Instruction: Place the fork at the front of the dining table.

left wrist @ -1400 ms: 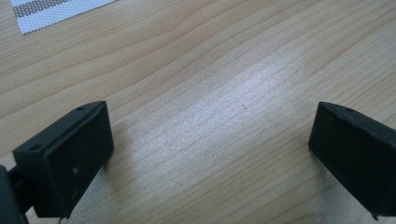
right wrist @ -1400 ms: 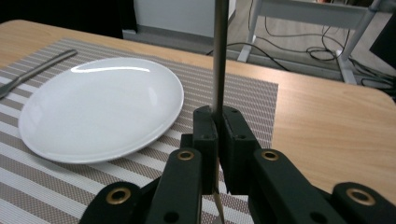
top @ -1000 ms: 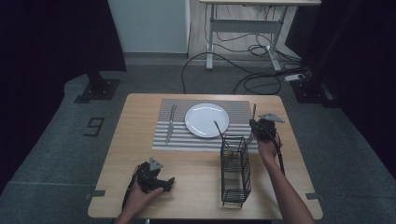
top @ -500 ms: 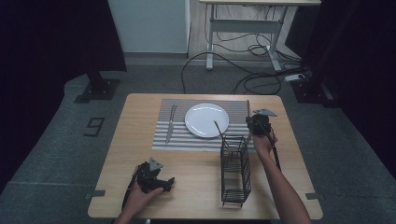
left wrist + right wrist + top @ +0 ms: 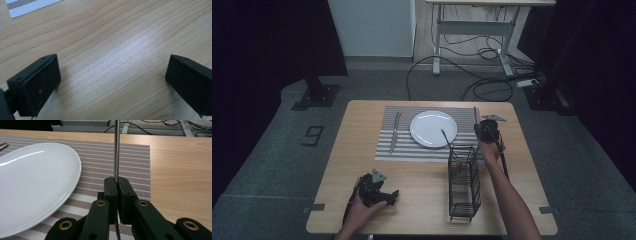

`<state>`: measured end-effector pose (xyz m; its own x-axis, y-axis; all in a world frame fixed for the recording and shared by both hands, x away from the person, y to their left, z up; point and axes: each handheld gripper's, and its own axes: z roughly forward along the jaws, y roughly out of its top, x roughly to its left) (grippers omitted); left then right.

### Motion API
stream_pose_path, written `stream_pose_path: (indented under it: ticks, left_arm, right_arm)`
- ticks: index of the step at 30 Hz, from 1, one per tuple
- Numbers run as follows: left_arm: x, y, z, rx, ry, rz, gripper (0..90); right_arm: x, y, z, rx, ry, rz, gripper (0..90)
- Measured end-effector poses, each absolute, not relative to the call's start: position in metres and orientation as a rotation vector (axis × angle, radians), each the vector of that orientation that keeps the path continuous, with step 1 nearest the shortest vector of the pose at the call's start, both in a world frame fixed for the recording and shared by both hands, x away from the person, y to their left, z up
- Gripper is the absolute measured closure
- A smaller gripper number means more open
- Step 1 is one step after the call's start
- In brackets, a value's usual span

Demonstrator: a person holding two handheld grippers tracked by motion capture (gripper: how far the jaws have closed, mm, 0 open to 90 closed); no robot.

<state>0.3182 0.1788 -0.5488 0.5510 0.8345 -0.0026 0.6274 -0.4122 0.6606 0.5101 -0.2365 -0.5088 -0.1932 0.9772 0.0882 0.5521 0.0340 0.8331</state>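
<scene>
Right gripper (image 5: pixel 116 182) pinching a thin metal stick (image 5: pixel 116 150) in closed jaws just right of the plate (image 5: pixel 32 182), left gripper (image 5: pixel 112 80) resting far from the plate, jaws wide open

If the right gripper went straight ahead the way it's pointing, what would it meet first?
Probably nothing on the table: the right gripper, shut on a metal utensil, points over the striped placemat, beside the plate.

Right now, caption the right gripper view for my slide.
Right tool clamps a thin metal utensil above the striped placemat, beside the white plate.
</scene>
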Motion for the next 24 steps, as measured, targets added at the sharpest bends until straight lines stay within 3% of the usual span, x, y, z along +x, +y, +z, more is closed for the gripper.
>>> stream_pose_path:
  ticks: [24]
  left_arm:
    - [0.318,0.179,-0.549,2.175,1.168,0.437,0.0]
  right_arm:
    - [0.528,-0.233,-0.524,1.61,1.812,1.007,86.3]
